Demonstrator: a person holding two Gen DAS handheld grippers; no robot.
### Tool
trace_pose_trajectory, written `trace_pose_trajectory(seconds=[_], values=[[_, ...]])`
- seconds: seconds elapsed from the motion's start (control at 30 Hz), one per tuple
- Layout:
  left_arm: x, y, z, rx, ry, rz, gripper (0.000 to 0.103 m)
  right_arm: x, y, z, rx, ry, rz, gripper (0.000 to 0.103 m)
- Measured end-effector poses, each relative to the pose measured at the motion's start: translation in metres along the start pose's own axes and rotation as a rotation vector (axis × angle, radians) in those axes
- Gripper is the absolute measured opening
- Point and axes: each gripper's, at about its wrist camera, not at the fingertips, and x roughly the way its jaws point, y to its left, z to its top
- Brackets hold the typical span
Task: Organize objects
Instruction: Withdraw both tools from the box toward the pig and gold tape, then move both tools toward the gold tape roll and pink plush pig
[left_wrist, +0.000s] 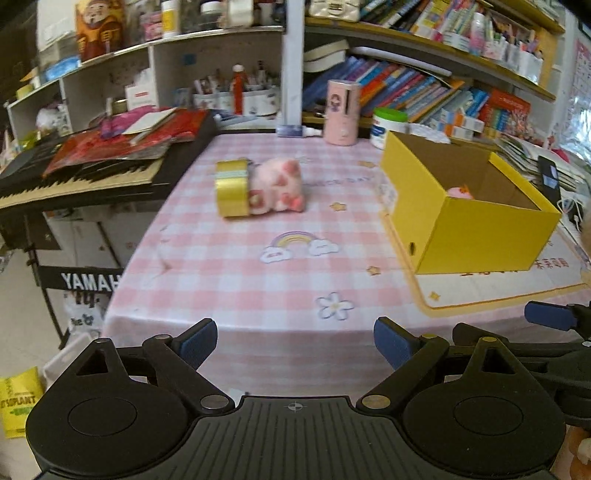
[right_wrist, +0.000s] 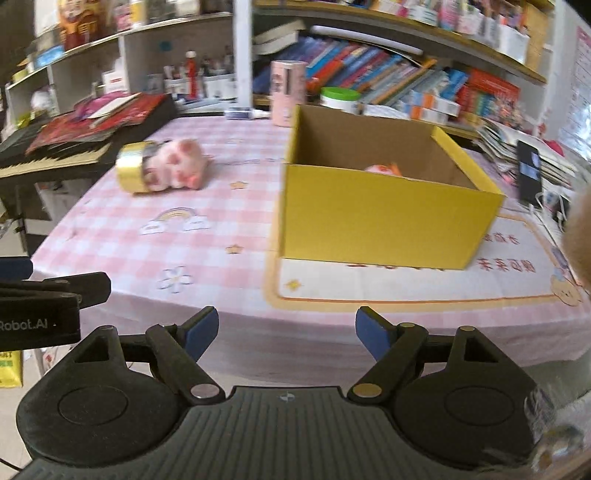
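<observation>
A yellow cardboard box (left_wrist: 480, 229) (right_wrist: 380, 218) stands open on the pink checked tablecloth (left_wrist: 240, 280) (right_wrist: 122, 243), with a pink toy (left_wrist: 460, 192) (right_wrist: 382, 169) partly visible inside. A pink plush pig (left_wrist: 280, 186) (right_wrist: 177, 164) lies on the cloth beside a gold ribbon roll (left_wrist: 232, 187) (right_wrist: 132, 167), touching it. My left gripper (left_wrist: 295, 343) is open and empty, near the table's front edge. My right gripper (right_wrist: 286, 330) is open and empty, in front of the box.
A black keyboard (left_wrist: 74, 177) piled with red papers sits at the left. A pink cylinder (left_wrist: 341, 112) and a white jar (left_wrist: 388, 127) stand at the back. Bookshelves fill the back wall. A phone (right_wrist: 529, 173) stands right of the box.
</observation>
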Motion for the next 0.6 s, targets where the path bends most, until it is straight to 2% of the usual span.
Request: trace_pose_trajectory(seconds=[0.3, 0.6], values=[[-0.011, 0.032, -0.003, -0.033, -0.025, 0.029, 0.094, -0.006, 0.039, 0.004, -0.048, -0.031, 0.035, 0.082], [0.003, 0.052, 0.003, -0.083, -0.021, 0.022, 0.094, 0.005, 0.058, 0.016, -0.076, -0.035, 0.05, 0.082]])
